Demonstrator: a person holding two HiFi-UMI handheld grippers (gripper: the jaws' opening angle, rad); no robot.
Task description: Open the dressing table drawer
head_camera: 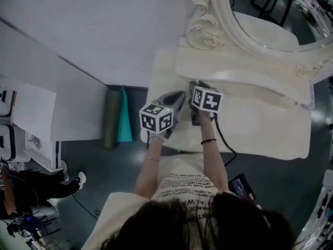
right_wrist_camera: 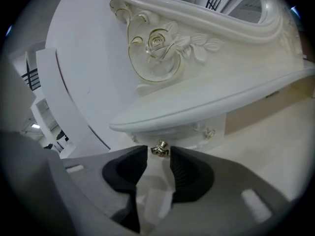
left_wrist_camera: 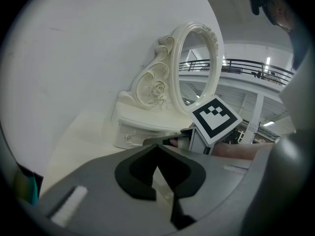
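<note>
Knob: small brass drawer knob [right_wrist_camera: 159, 150], dead ahead of the grey right gripper [right_wrist_camera: 159, 157], in the gap at its jaw tips
Drawer: white wooden drawer front [right_wrist_camera: 199, 134], just behind the knob, still closed
Right gripper: jaws wide apart, flanking the knob, not yet pressing it
Left gripper: grey left gripper [left_wrist_camera: 156, 152], jaws together, empty, farther from the drawer

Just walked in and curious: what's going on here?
A person at a white dressing table holds a gripper in each hand. The right gripper is open, its fingers either side of the small gold drawer knob, not pressing it. The left gripper is shut and empty, above the table. The drawer does not look pulled out yet.
</note>
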